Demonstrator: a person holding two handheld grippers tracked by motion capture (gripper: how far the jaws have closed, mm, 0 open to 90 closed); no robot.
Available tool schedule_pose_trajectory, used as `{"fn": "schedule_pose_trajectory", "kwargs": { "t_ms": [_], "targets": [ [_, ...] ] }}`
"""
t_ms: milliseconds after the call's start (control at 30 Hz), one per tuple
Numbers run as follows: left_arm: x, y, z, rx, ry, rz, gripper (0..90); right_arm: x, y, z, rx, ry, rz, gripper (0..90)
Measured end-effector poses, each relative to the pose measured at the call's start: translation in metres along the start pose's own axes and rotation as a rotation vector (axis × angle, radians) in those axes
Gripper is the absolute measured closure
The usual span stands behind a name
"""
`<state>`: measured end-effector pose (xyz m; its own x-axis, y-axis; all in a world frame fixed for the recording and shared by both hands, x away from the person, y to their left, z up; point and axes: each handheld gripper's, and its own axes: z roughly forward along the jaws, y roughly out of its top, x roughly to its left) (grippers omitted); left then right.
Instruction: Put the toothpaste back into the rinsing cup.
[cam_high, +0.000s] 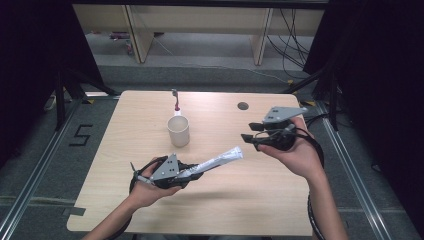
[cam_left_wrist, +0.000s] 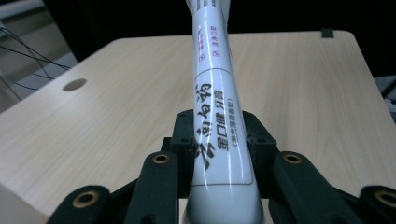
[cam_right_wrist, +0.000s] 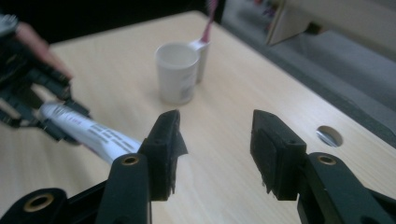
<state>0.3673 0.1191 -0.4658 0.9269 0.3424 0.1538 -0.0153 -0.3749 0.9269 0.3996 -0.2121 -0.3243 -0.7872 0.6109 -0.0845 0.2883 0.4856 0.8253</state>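
A white toothpaste tube (cam_high: 220, 161) with black and pink print sticks out of my left gripper (cam_high: 192, 173), whose jaws are shut on its lower body near the table's front. In the left gripper view the tube (cam_left_wrist: 217, 107) runs up between the pads of that gripper (cam_left_wrist: 219, 126). My right gripper (cam_high: 250, 131) hovers at the right of the table, open, with nothing between its jaws (cam_right_wrist: 215, 140). A white cup (cam_high: 178, 130) stands upright mid-table. Just behind it a pink-handled toothbrush (cam_high: 175, 100) stands upright. The right gripper view looks at the cup (cam_right_wrist: 177, 72), the toothbrush (cam_right_wrist: 208, 21) and the tube (cam_right_wrist: 88, 128).
The wooden table (cam_high: 150, 210) has a round cable hole (cam_high: 243, 106) near its far right. Dark curtains flank both sides, and a shelf with cables stands beyond the far edge. A floor marking sits left of the table.
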Motion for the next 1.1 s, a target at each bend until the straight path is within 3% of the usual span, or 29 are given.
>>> {"fn": "schedule_pose_trajectory", "kwargs": {
  "t_ms": [67, 100, 133, 233, 300, 333, 400, 533, 600, 667, 700, 767, 833, 933, 1033, 1100],
  "targets": [
    [0.001, 0.0, -0.005, -0.031, 0.031, -0.013, 70.4, -0.007, -0.01, -0.005, -0.078, -0.038, 0.066, 52.9],
    [0.002, 0.0, -0.007, -0.047, 0.042, -0.028, 70.5, -0.009, -0.016, -0.007, -0.097, -0.05, 0.1, 52.9],
    [0.002, 0.0, -0.009, -0.067, 0.059, -0.041, 70.5, -0.009, -0.016, -0.007, -0.097, -0.05, 0.1, 52.9],
    [0.005, 0.001, -0.015, -0.112, 0.087, -0.072, 70.4, -0.01, -0.043, -0.003, -0.153, -0.068, 0.227, 52.3],
    [0.006, 0.002, -0.017, -0.136, 0.108, -0.087, 70.5, -0.01, -0.05, 0.001, -0.166, -0.068, 0.238, 51.5],
    [0.006, 0.002, -0.018, -0.139, 0.109, -0.087, 70.4, -0.008, -0.058, 0.007, -0.166, -0.036, 0.286, 50.2],
    [0.006, 0.002, -0.018, -0.138, 0.113, -0.085, 70.4, -0.002, -0.072, 0.022, -0.18, -0.006, 0.319, 45.3],
    [0.006, 0.002, -0.018, -0.133, 0.113, -0.081, 70.5, 0.007, -0.085, 0.041, -0.157, 0.034, 0.366, 40.1],
    [0.006, 0.002, -0.018, -0.135, 0.117, -0.084, 70.4, 0.013, -0.093, 0.053, -0.137, 0.055, 0.351, 40.1],
    [0.006, 0.002, -0.018, -0.134, 0.12, -0.086, 70.4, 0.02, -0.097, 0.063, -0.152, 0.097, 0.382, 38.7],
    [0.006, 0.002, -0.018, -0.134, 0.12, -0.087, 70.5, 0.024, -0.098, 0.066, -0.166, 0.134, 0.383, 38.8],
    [0.006, 0.002, -0.017, -0.131, 0.121, -0.087, 70.5, 0.028, -0.097, 0.07, -0.203, 0.159, 0.394, 38.8],
    [0.006, 0.002, -0.016, -0.131, 0.119, -0.086, 70.5, 0.034, -0.094, 0.073, -0.249, 0.213, 0.429, 38.2],
    [0.006, 0.002, -0.015, -0.14, 0.124, -0.09, 70.5, 0.041, -0.087, 0.077, -0.313, 0.264, 0.43, 36.6],
    [0.007, 0.003, -0.014, -0.143, 0.13, -0.093, 70.5, 0.047, -0.081, 0.08, -0.347, 0.309, 0.469, 35.8],
    [0.006, 0.002, -0.014, -0.146, 0.143, -0.095, 70.7, 0.049, -0.078, 0.085, -0.372, 0.309, 0.464, 35.8]
  ]
}}
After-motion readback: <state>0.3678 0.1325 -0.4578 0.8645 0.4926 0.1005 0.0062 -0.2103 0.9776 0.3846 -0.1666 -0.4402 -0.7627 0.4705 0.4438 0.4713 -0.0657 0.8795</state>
